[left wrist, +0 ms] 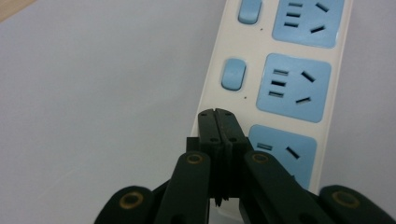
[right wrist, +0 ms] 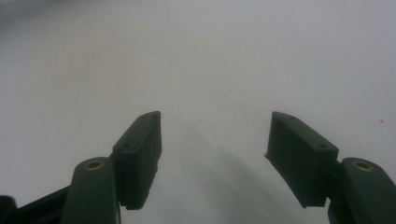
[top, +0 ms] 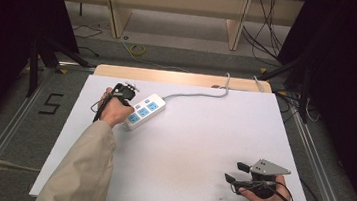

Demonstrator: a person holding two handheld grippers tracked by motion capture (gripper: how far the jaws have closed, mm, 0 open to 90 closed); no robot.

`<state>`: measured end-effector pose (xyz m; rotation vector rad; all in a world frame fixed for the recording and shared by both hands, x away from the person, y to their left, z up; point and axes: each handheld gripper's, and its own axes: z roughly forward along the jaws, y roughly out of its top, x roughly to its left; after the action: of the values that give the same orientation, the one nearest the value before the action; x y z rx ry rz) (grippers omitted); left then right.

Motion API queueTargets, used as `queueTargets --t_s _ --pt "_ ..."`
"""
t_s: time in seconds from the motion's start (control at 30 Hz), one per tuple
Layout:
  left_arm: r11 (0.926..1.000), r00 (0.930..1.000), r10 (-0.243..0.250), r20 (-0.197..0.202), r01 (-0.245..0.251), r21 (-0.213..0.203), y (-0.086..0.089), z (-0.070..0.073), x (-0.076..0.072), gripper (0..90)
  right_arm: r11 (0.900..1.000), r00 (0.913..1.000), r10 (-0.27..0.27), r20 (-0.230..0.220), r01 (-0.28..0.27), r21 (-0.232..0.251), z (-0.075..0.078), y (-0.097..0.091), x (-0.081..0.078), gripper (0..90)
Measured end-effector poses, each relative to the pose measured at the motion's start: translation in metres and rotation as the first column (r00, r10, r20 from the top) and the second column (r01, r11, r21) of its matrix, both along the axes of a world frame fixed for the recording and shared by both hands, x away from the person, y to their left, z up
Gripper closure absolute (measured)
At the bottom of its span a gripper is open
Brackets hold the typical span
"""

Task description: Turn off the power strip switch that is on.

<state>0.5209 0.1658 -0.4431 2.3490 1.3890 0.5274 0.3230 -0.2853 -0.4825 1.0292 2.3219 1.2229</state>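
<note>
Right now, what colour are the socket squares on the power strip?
Light blue sockets, clearest in the left gripper view.

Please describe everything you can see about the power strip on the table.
The power strip is a white plastic bar with blue socket faces and small blue switches beside them. It lies flat and slanted at the table's far left, its grey cable running off the far edge. The shut left hand-held gripper is over its near switch end; contact is unclear.
</note>
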Motion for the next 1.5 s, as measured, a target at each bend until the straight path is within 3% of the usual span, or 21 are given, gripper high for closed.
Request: queueTargets --t_s 0.3,0.7,0.87,1.03,1.17,1.3,1.4,1.5 --pt "0.9995 0.9999 0.011 -0.013 -0.011 -0.03 0.003 0.0 0.0 90.0 1.0 1.0 -0.001 0.002 0.001 -0.002 0.0 0.0 -0.001 36.1" --pt "0.9999 0.9999 0.007 -0.011 -0.008 -0.012 0.0 -0.002 -0.002 90.0 1.0 1.0 0.006 0.001 -0.006 0.002 0.0 0.001 0.0 36.0" --pt "0.9993 0.9998 0.016 -0.013 -0.016 -0.034 0.003 -0.001 -0.002 89.9 1.0 1.0 0.003 0.002 -0.003 0.001 0.0 0.0 0.0 36.1" --pt "0.9999 1.0 0.003 -0.003 -0.003 -0.014 0.001 -0.001 -0.004 89.9 1.0 1.0 -0.001 0.003 0.001 0.005 0.001 0.0 0.0 36.1" --pt "0.9997 0.9997 0.009 0.023 -0.008 -0.023 0.003 0.001 -0.005 89.8 1.0 1.0 0.001 0.005 -0.001 0.006 0.001 0.0 -0.001 36.1" --pt "0.9997 0.9997 0.006 0.024 -0.005 -0.025 0.007 0.001 -0.009 89.7 1.0 1.0 -0.001 0.004 0.001 0.007 0.001 0.0 0.0 36.1" --pt "0.9982 0.9974 0.002 0.072 0.002 -0.059 0.01 0.005 -0.016 89.4 1.0 1.0 -0.001 0.008 0.001 0.007 0.001 -0.001 0.0 36.1" --pt "0.994 0.994 -0.009 0.109 0.021 -0.107 0.011 0.012 -0.028 77.9 1.0 1.0 -0.006 0.003 0.006 0.008 0.001 -0.001 0.0 36.1"
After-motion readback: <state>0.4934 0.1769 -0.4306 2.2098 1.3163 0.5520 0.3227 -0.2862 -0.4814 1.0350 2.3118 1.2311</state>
